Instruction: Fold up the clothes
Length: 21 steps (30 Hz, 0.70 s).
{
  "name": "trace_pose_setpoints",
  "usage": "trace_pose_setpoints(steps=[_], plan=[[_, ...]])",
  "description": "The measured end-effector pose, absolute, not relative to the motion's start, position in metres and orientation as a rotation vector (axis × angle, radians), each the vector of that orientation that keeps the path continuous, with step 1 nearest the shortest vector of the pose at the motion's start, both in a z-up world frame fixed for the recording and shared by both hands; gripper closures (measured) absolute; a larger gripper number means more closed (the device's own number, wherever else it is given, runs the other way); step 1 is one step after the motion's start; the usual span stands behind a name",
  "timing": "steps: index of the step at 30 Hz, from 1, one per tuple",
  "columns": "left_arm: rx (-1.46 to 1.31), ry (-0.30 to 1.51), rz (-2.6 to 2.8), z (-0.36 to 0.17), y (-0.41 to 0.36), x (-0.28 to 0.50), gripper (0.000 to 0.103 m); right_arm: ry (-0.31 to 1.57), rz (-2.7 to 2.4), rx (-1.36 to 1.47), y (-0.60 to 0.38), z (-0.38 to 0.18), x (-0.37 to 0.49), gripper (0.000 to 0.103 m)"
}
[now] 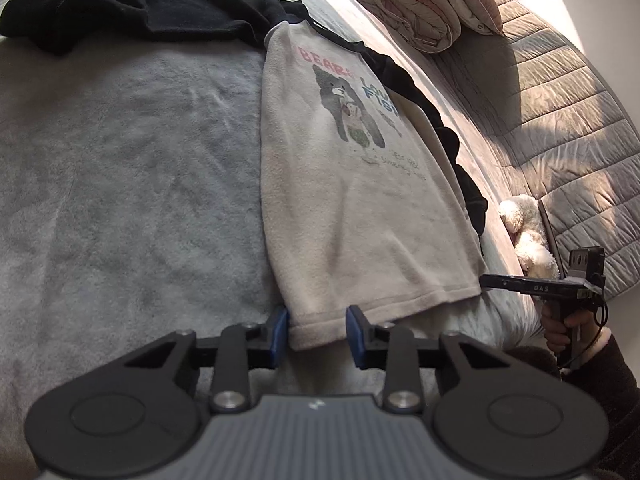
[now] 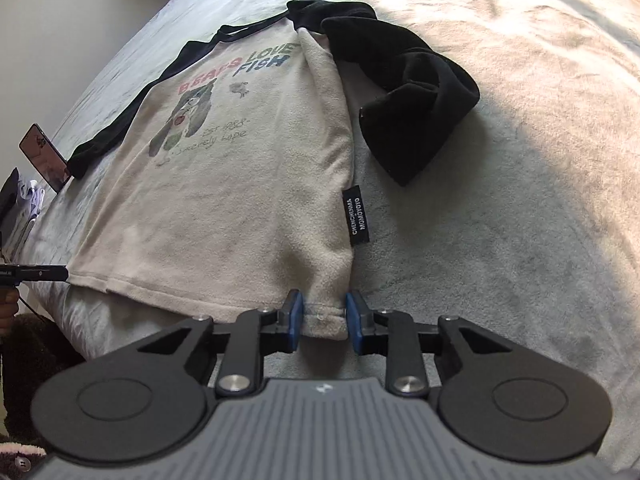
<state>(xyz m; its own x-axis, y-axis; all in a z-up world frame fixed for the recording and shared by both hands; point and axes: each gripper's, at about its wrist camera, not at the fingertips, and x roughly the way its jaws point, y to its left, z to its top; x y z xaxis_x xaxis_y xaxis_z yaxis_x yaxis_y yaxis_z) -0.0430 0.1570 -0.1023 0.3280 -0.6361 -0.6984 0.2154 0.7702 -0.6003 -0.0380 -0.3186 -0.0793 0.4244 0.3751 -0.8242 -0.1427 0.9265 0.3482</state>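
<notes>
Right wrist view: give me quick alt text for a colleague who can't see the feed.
The right claw sits open at the bottom hem of a cream fleece shirt with black sleeves and a "BEARS LOVE FISH" bear print, lying flat on a pale bed. Its right sleeve lies bunched beside it; a phone sits at the far left, where the left claw pokes in.

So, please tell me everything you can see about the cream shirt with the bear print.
The cream shirt looks like soft fleece, with black raglan sleeves, a bear picture, the words "BEARS LOVE FISH" and a black side label. It lies flat, front up, on the grey bed cover. Each open gripper brackets a hem corner: left, right.
</notes>
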Motion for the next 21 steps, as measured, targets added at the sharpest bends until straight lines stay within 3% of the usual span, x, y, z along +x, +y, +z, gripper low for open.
trace_pose_setpoints(steps=[3,13,21], plan=[[-0.405,1.107,-0.55,-0.096,0.153,-0.044,0.094,1.084,0.302,0.178,-0.309,-0.072,-0.041,0.088],[-0.315,1.036,-0.577,-0.059,0.158,-0.061,0.096,1.038,0.276,0.086,-0.304,-0.029,-0.06,0.089],[-0.28,1.09,-0.564,-0.075,0.158,-0.052,0.096,1.158,0.24,0.056,-0.295,-0.062,-0.041,0.089]])
